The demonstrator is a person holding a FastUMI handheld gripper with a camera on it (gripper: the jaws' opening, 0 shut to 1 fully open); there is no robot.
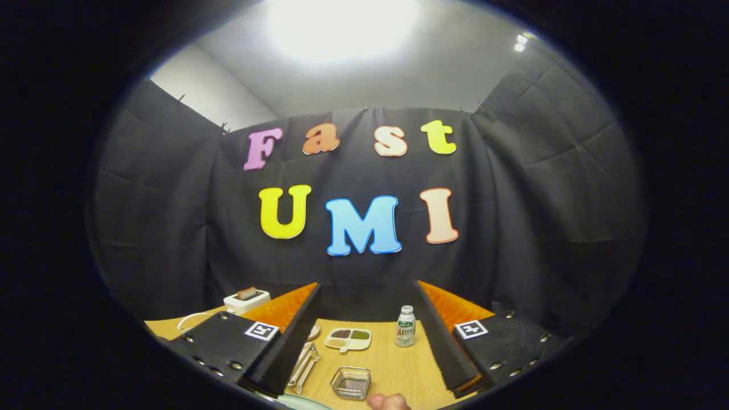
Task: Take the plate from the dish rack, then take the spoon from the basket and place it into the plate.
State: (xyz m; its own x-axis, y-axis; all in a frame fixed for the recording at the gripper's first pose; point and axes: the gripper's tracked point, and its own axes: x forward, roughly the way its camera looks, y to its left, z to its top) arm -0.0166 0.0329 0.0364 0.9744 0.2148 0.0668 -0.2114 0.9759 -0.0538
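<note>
The plate (304,403) shows as a pale curved rim at the near edge of the worktop (393,364), just below the tip of my left finger, with most of it cut off from sight. I cannot make out any dish rack holding it. Just ahead of it, between my fingers, sits the small wire mesh basket (351,382), and something dark lies in its bottom, though I cannot tell whether that is the spoon. A fingertip of a person's hand (388,402) pokes in close beside the basket on its right. My tongs (364,384) are spread wide apart and grip nothing; both fingers hang above the wooden worktop with the basket in the gap between them. Beside my left finger lies a clear bar-shaped object (304,364) that I cannot name. Farther out between the fingers rests a white divided dish (348,339) with dark, yellowish and green fillings in its compartments, and to its right stands a small white bottle (405,326) with a green label, upright, near my right finger. Beyond my left finger a white toaster (246,300) sits with a slice in its slot, and a white ring-shaped thing (191,322) lies just in front of it.
</note>
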